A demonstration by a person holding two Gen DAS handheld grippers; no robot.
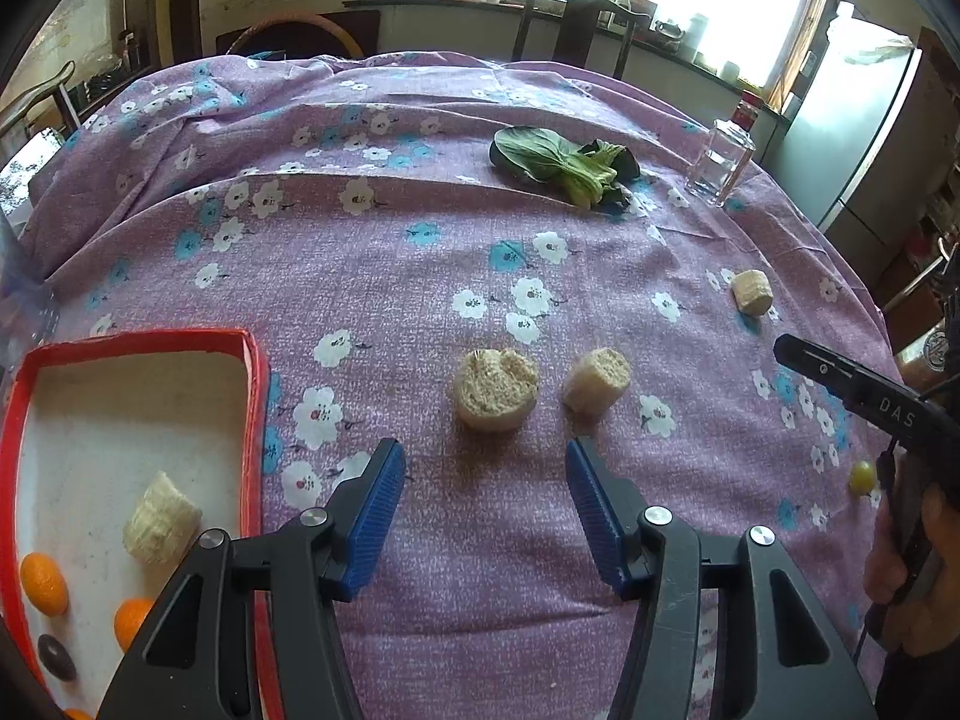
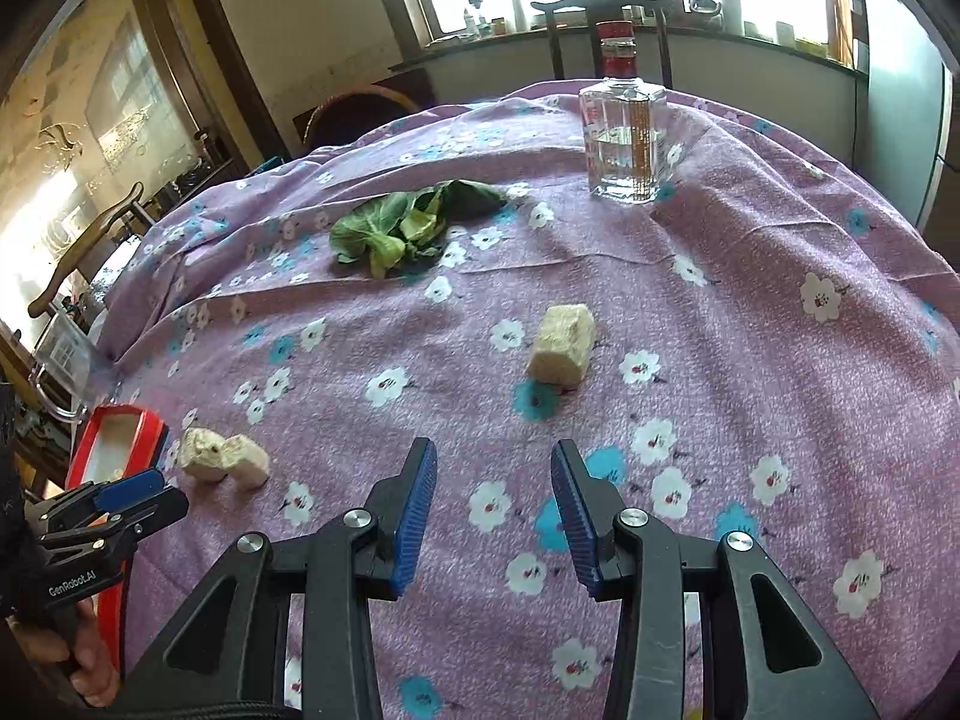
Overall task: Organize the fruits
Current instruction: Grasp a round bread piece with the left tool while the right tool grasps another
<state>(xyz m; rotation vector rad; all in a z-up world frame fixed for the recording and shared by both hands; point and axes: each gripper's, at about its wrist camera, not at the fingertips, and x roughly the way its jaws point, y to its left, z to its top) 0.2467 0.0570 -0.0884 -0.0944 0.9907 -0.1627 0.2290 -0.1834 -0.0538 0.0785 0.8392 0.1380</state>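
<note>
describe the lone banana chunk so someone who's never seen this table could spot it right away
Start at the clear glass bottle standing at the far side of the purple flowered tablecloth. Come nearer from it to a pale peeled banana chunk lying by itself on the cloth. Unlike the two chunks sitting together near the red tray, it has no neighbour.

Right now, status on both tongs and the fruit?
Left tongs open, empty, facing two banana chunks. Right tongs open, empty, third chunk ahead. Red tray holds one chunk and oranges. Path clear.
</note>
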